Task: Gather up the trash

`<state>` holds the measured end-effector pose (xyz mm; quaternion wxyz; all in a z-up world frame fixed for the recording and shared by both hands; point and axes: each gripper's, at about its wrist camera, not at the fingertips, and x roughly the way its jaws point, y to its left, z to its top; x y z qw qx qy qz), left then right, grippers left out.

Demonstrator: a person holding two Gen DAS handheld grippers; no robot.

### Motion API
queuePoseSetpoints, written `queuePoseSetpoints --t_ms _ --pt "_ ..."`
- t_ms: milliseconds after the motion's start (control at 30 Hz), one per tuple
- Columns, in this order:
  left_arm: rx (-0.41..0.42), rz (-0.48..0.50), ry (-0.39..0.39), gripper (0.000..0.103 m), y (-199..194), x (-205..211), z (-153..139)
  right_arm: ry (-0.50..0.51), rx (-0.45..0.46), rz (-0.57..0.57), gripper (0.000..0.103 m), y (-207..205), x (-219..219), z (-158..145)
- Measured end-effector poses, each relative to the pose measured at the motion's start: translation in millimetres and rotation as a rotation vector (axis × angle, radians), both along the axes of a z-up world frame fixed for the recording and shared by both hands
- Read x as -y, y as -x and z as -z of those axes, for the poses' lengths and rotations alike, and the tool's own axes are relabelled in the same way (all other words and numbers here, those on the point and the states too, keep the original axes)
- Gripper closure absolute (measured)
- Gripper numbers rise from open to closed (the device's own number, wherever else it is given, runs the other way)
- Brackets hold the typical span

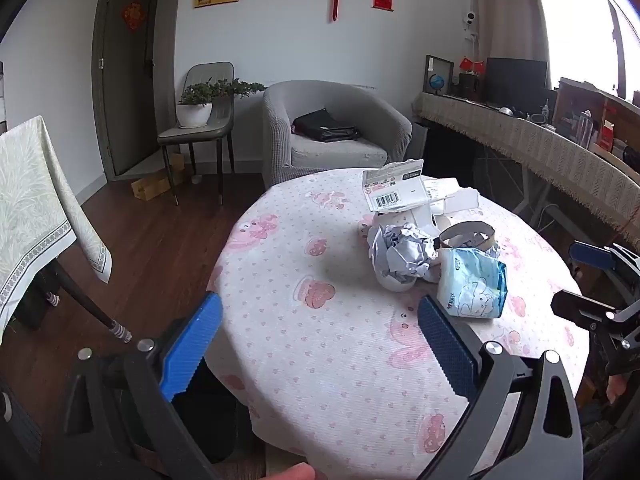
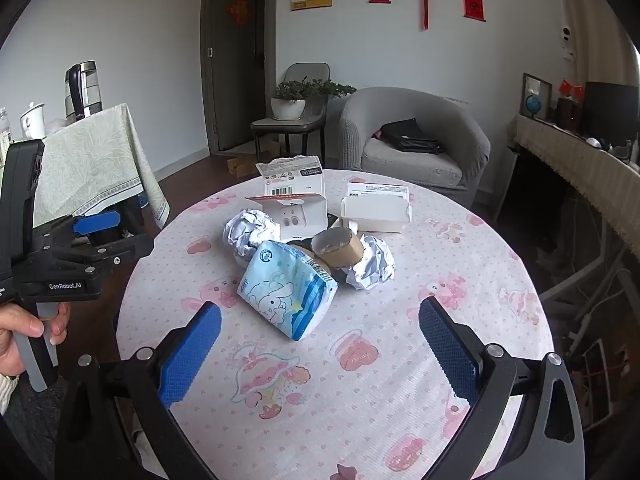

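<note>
- A round table (image 2: pixel 460 264) under a white cloth printed with pink hearts and cartoon animals bears a heap of trash near its middle.
- Nearest the cameras in that heap lies a soft light-blue tissue packet with a cartoon elephant (image 2: pixel 290 288); in the right wrist view its long axis runs slantwise, from upper left down to lower right, with one crumpled end toward the gripper.
- Just behind the packet a brown cardboard tape core (image 2: pixel 338 246) lies tilted, its open ring facing up and to the left.
- Two crumpled balls of white paper flank the core: one to the left (image 2: pixel 250 230), one to the right (image 2: pixel 372 262), the right one touching the core.
- Behind them stand a torn white carton with a barcode flap (image 2: pixel 294 200) and a low white open box (image 2: pixel 376 210).
- The left gripper (image 1: pixel 320 348), with blue ribbed pads, is spread wide with nothing between its fingers, tilted downward over the near left part of the cloth.
- The right gripper (image 2: pixel 320 344) is likewise spread wide and empty, angled down, the tissue packet just beyond its fingertips.
- A hand (image 2: pixel 22 334) grasps the left gripper's handle at the left edge of the right wrist view.
</note>
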<state>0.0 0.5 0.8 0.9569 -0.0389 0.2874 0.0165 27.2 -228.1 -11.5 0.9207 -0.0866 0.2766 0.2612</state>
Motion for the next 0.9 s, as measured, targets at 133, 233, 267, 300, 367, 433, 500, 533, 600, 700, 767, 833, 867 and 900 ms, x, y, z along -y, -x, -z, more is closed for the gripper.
queuePoseSetpoints --t_ms 133,233,267,300,367,433,500,533,600,700,767,833,867,900 --pt "0.011 0.004 -0.024 0.004 2.1 3.0 -1.6 -0.005 -0.001 -0.001 0.003 0.2 0.1 -1.1" --pt "0.018 0.0 -0.019 0.004 3.7 8.9 -3.2 -0.004 0.001 -0.002 0.003 0.6 -0.3 -2.2" --pt "0.019 -0.001 -0.016 0.004 4.1 9.7 -4.6 -0.004 0.001 -0.003 0.003 0.8 -0.5 -2.6" --pt "0.02 0.002 -0.012 0.004 4.1 7.9 -2.5 -0.004 0.001 0.0 0.003 0.4 0.2 -1.6" --pt "0.018 0.01 -0.02 0.004 3.5 9.9 -1.6 -0.003 0.001 0.001 0.003 0.3 0.7 0.1" --pt "0.015 0.013 -0.016 0.004 2.7 4.0 -0.1 -0.005 -0.001 0.003 0.003 -0.2 1.4 1.9" --pt "0.015 0.017 -0.023 0.004 3.8 5.4 0.4 -0.009 0.0 0.0 0.003 0.1 -0.8 -3.3" --pt "0.017 0.019 -0.028 0.004 4.5 6.4 0.6 -0.009 0.0 -0.001 0.003 0.1 -0.8 -3.2" --pt "0.014 0.025 -0.03 0.004 3.8 7.1 0.4 -0.009 0.0 0.0 0.003 0.2 -0.7 -3.0" --pt "0.014 0.02 -0.04 0.004 2.8 8.4 1.5 -0.009 0.0 0.0 0.003 -0.6 -0.8 -3.0" --pt "0.013 0.016 -0.035 0.004 2.6 7.4 1.5 -0.009 0.001 0.0 0.003 -0.8 -0.4 -1.8" --pt "0.011 0.016 -0.026 0.004 1.9 6.2 1.0 -0.008 0.002 0.001 0.003 0.5 -0.6 -3.6" --pt "0.011 0.015 -0.025 0.004 1.9 5.7 1.0 -0.01 0.002 0.002 0.003 0.6 -0.6 -4.2" --pt "0.01 0.013 -0.024 0.004 1.7 5.2 0.9 -0.012 0.002 0.003 0.003 1.2 -0.6 -4.9"
